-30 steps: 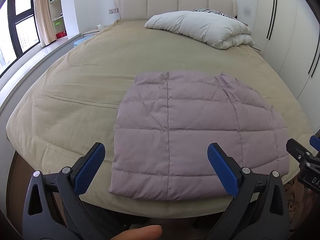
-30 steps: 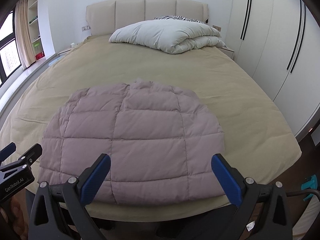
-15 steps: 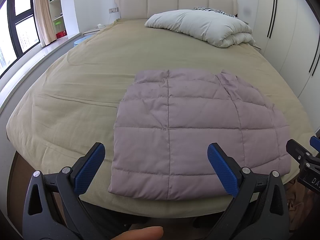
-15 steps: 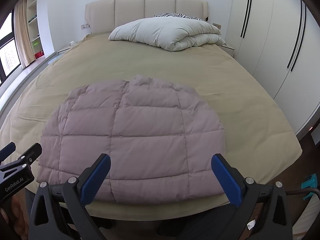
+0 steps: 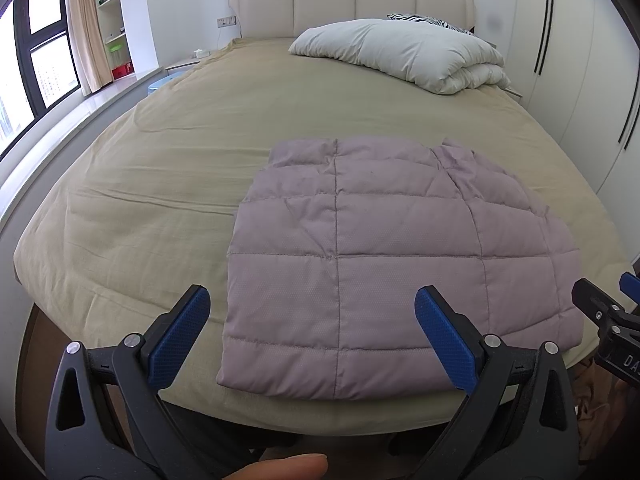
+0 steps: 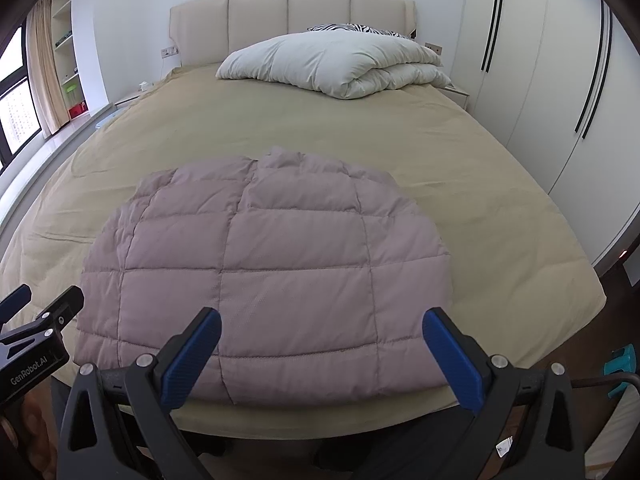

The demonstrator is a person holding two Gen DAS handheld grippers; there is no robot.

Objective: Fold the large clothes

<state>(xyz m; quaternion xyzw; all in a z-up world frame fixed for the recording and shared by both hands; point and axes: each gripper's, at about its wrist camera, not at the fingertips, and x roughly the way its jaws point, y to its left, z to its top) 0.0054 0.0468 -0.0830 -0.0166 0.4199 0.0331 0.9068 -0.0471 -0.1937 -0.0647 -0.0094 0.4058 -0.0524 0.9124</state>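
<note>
A mauve quilted puffer garment [image 5: 380, 264] lies folded flat near the foot edge of the bed [image 5: 200, 152]; it also shows in the right wrist view [image 6: 272, 268]. My left gripper [image 5: 312, 320] is open and empty, held above the bed's foot edge at the garment's near hem. My right gripper [image 6: 320, 344] is open and empty, over the near hem on the right side. Each gripper shows at the other view's edge.
A folded white duvet [image 5: 404, 52] and a zebra-print pillow [image 6: 352, 29] lie by the headboard [image 6: 292, 20]. White wardrobes [image 6: 540, 80] stand on the right, a window sill [image 5: 72, 108] on the left. The beige bedspread [image 6: 500, 208] surrounds the garment.
Both grippers stay open and nearly still. The right wrist view has shifted slightly, so the garment sits a little lower in it.
</note>
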